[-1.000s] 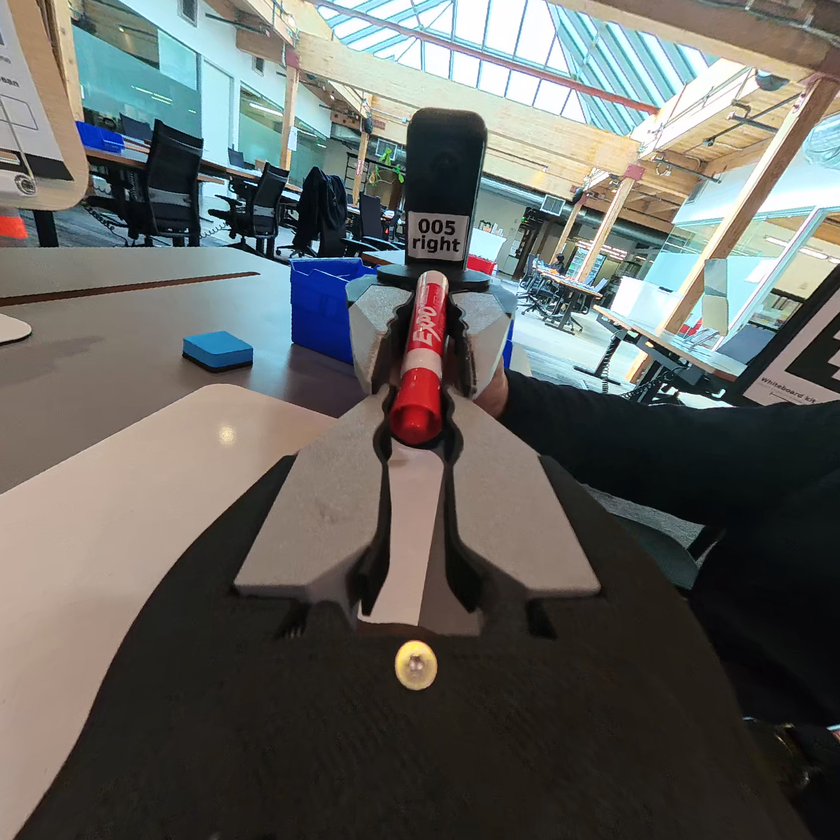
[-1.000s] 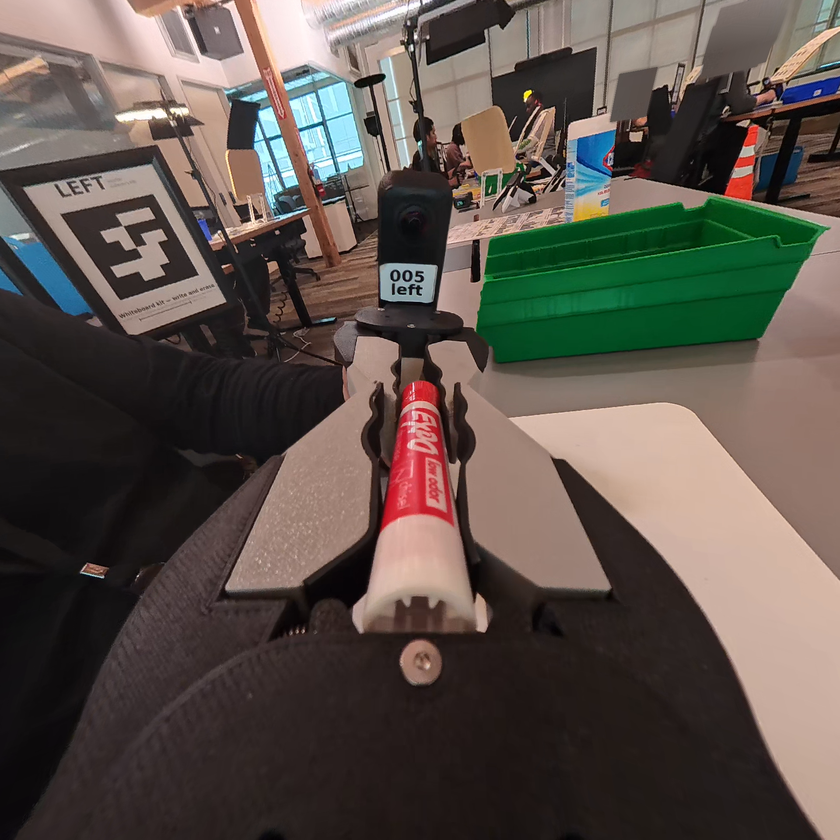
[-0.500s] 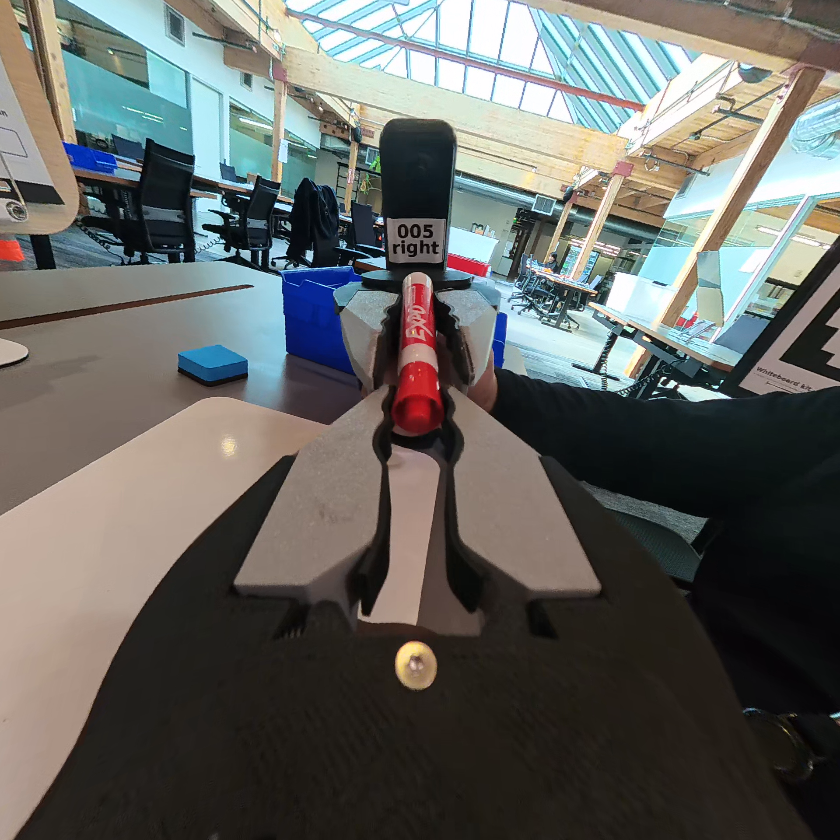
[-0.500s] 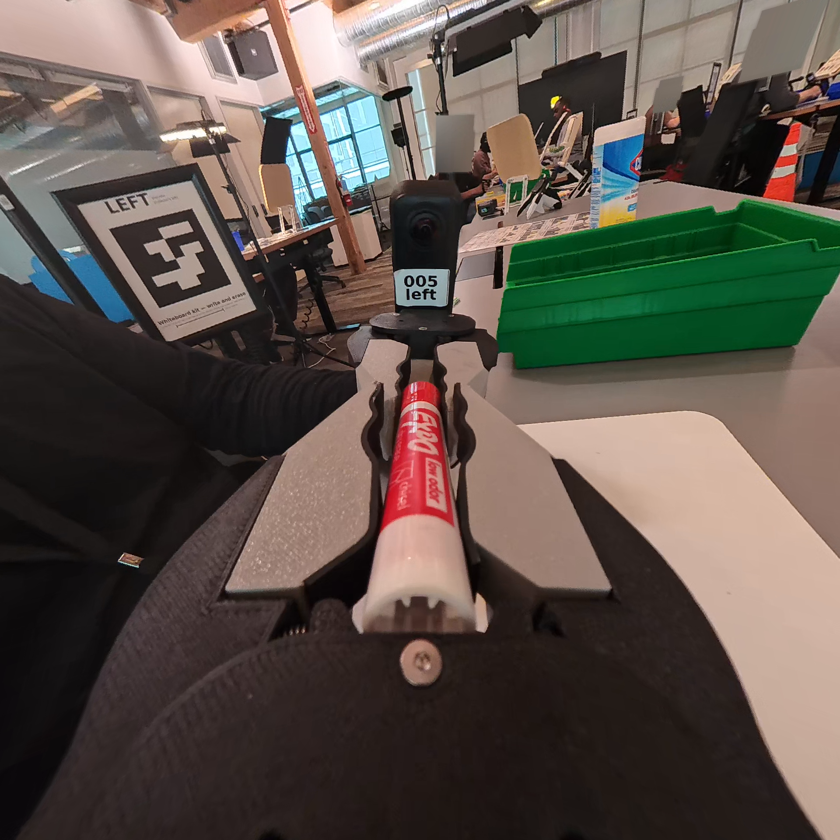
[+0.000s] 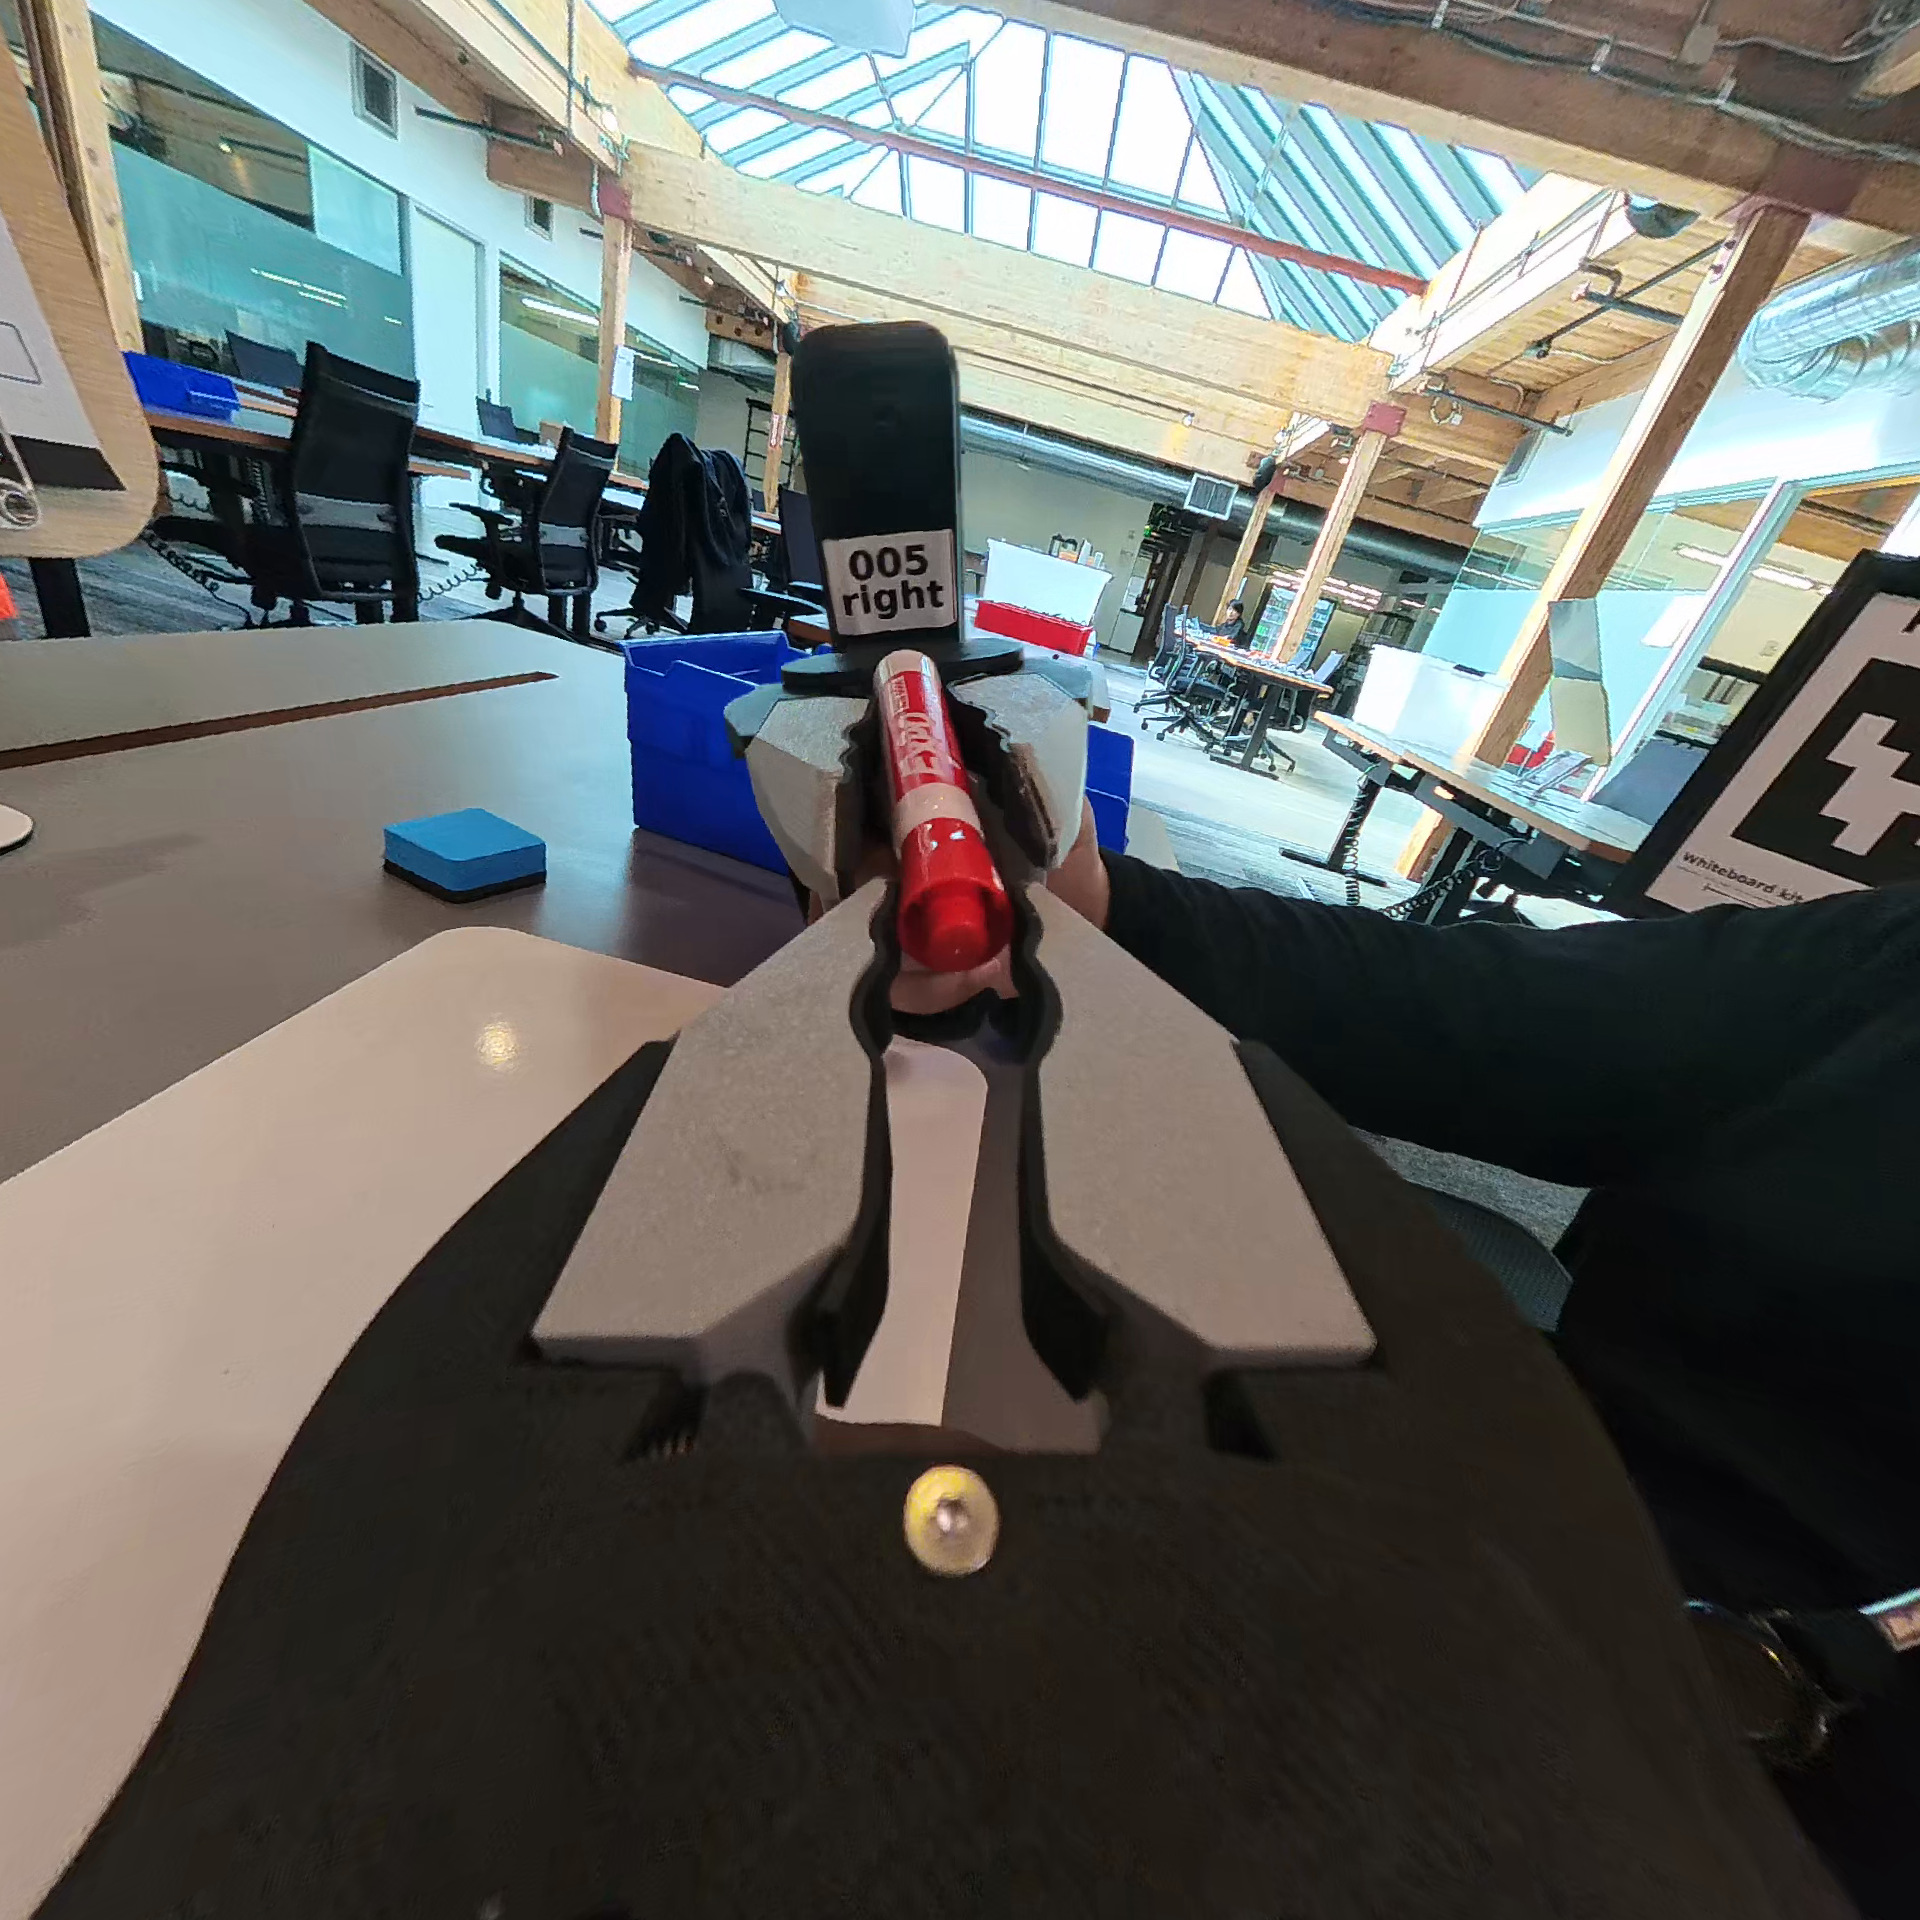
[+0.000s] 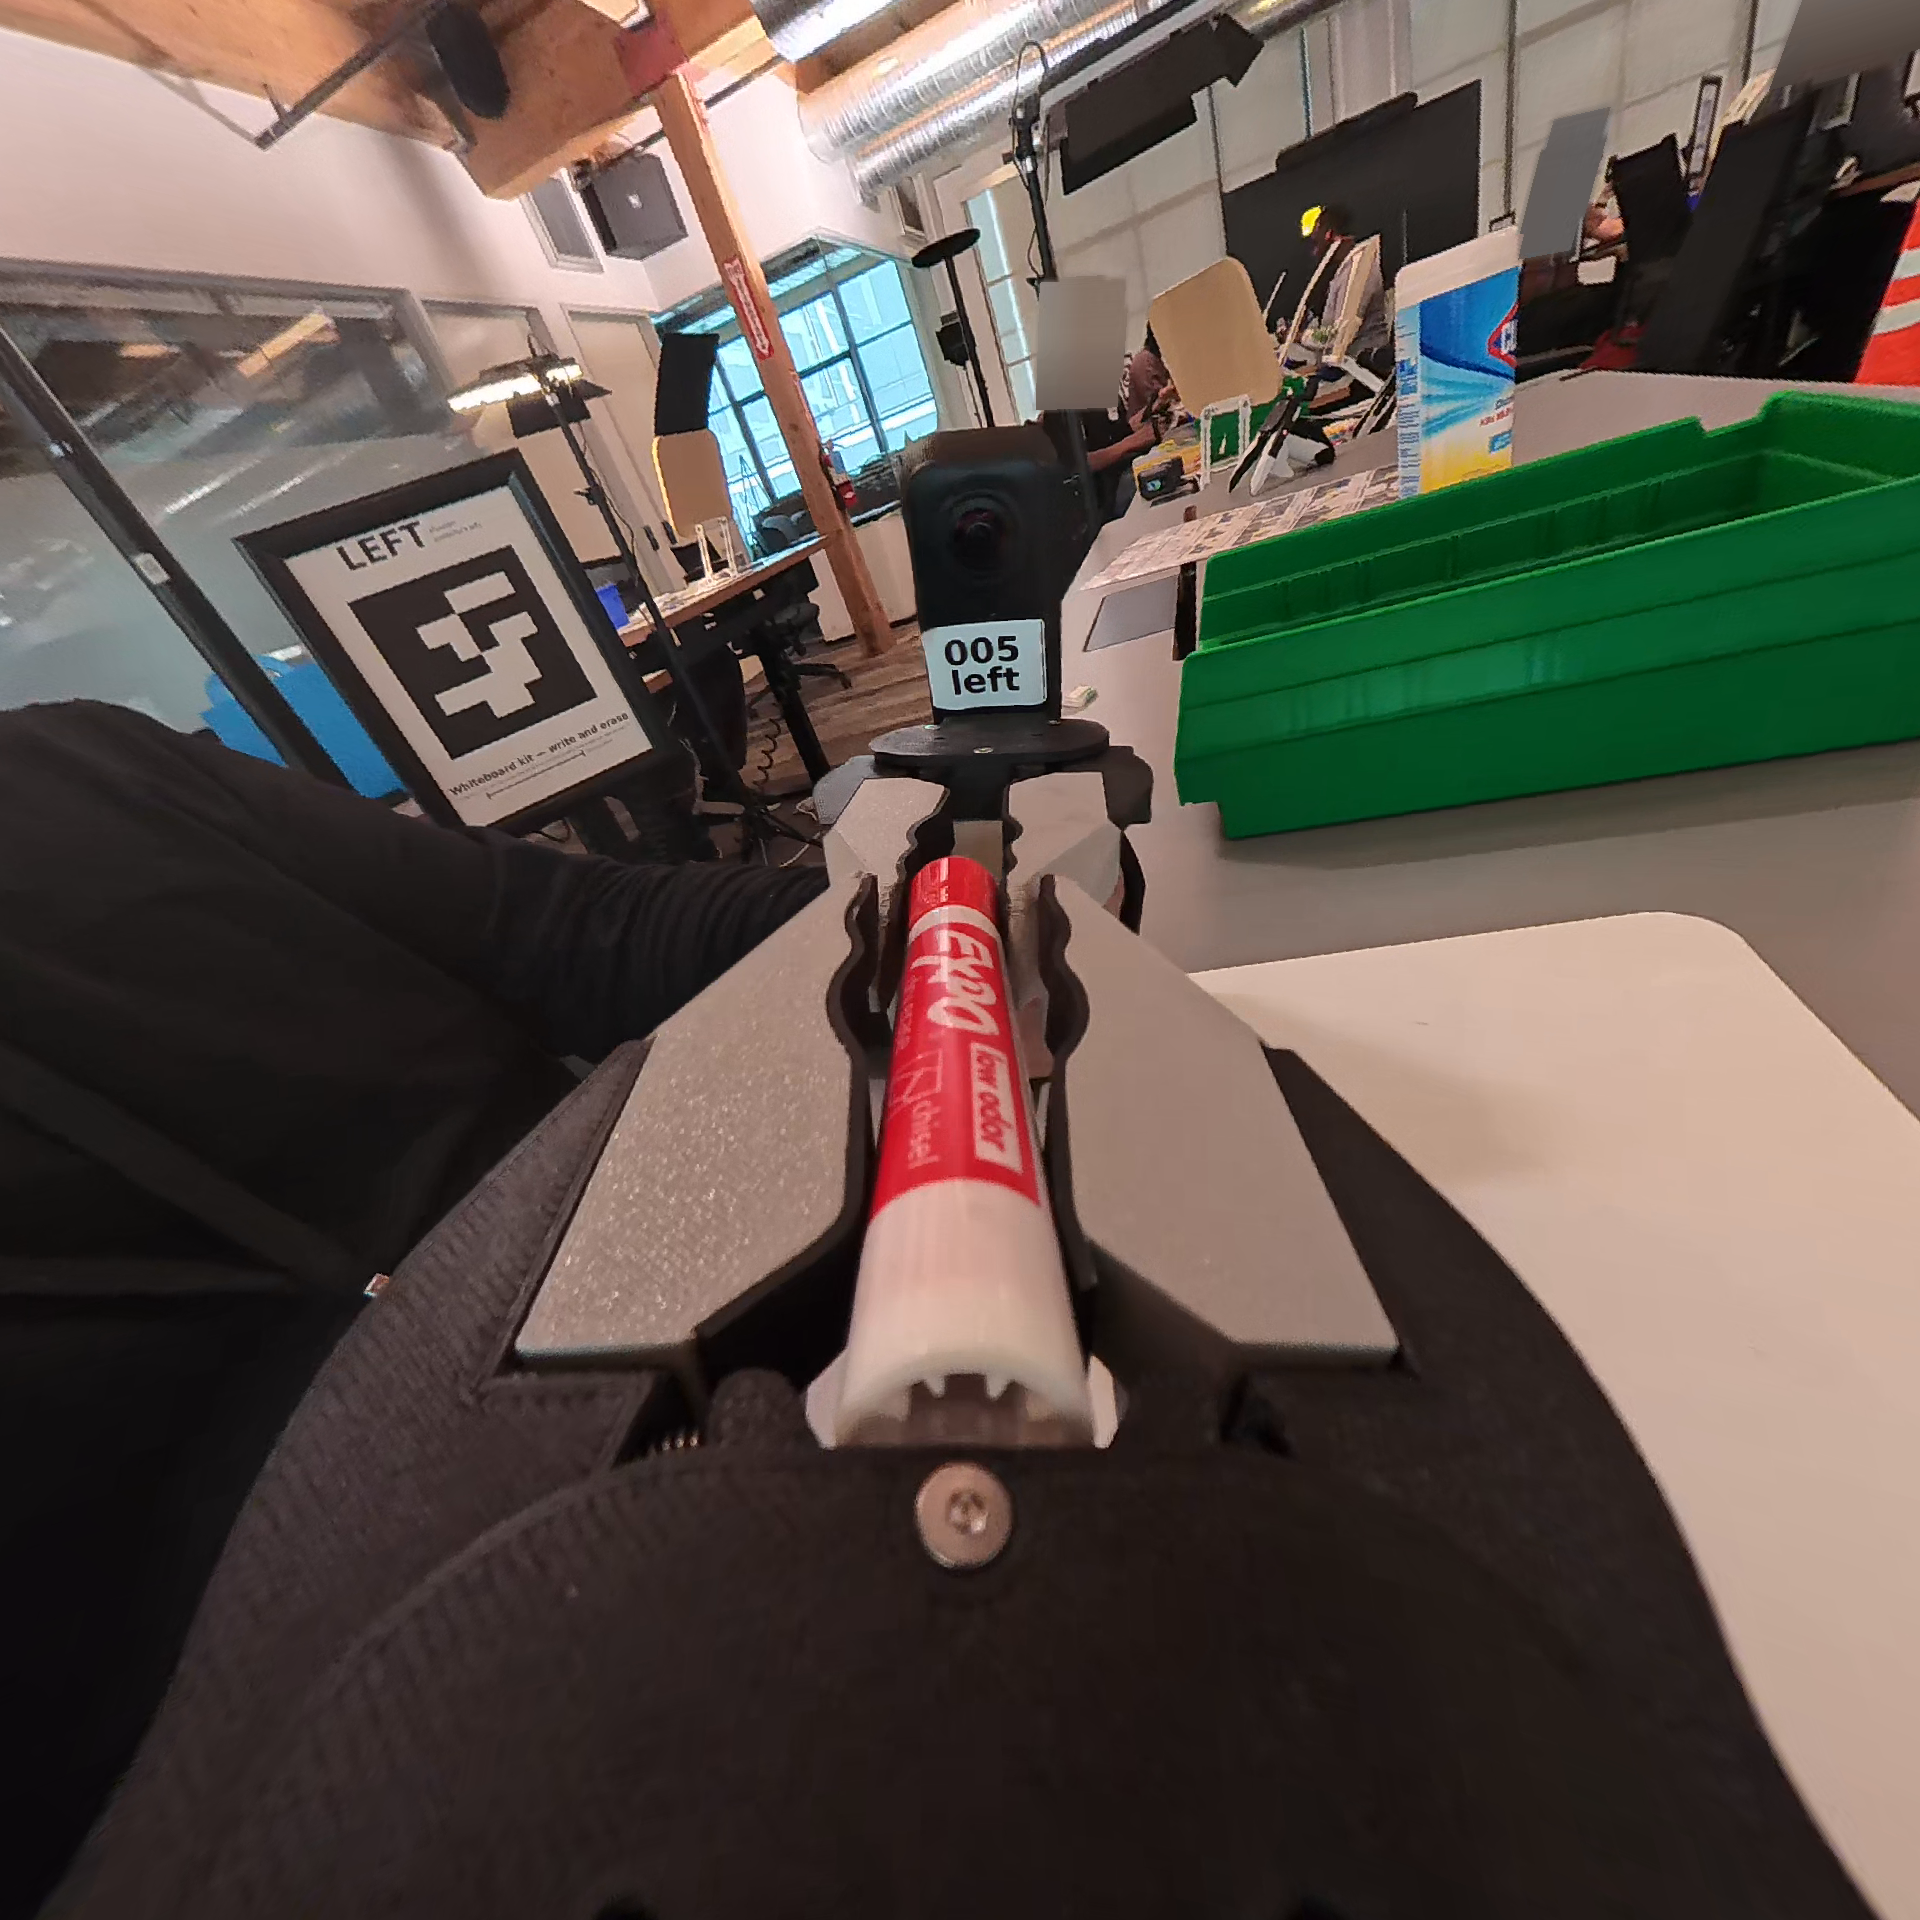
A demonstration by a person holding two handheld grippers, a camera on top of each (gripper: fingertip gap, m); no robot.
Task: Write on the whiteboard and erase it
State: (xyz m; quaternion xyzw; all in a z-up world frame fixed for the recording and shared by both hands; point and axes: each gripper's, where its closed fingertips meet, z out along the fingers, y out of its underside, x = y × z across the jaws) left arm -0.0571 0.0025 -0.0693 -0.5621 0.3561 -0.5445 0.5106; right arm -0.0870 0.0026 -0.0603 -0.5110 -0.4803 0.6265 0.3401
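Note:
A red-and-white marker (image 6: 961, 1091) lies lengthwise in my right gripper (image 6: 961, 935), which is shut on its barrel. It points at my left gripper (image 5: 951, 935), whose fingertips are closed around the red cap (image 5: 940, 904). The two grippers face each other tip to tip, held above the near edge of the white whiteboard (image 5: 260, 1195). The whiteboard also shows in the right wrist view (image 6: 1558, 1143) and looks blank. A blue eraser (image 5: 464, 852) lies on the grey table beyond the board.
A blue bin (image 5: 696, 748) stands behind the eraser. Green bins (image 6: 1558, 644) and a wipes canister (image 6: 1455, 374) stand on the table past the board. A framed sign (image 6: 468, 644) stands off the table. A person's black sleeves (image 5: 1455, 1018) reach in. The grippers are tip to tip, or close to it.
Both grippers stay joined on the marker. The pair has swung slightly, and the marker now looks a little tilted in the left wrist view.

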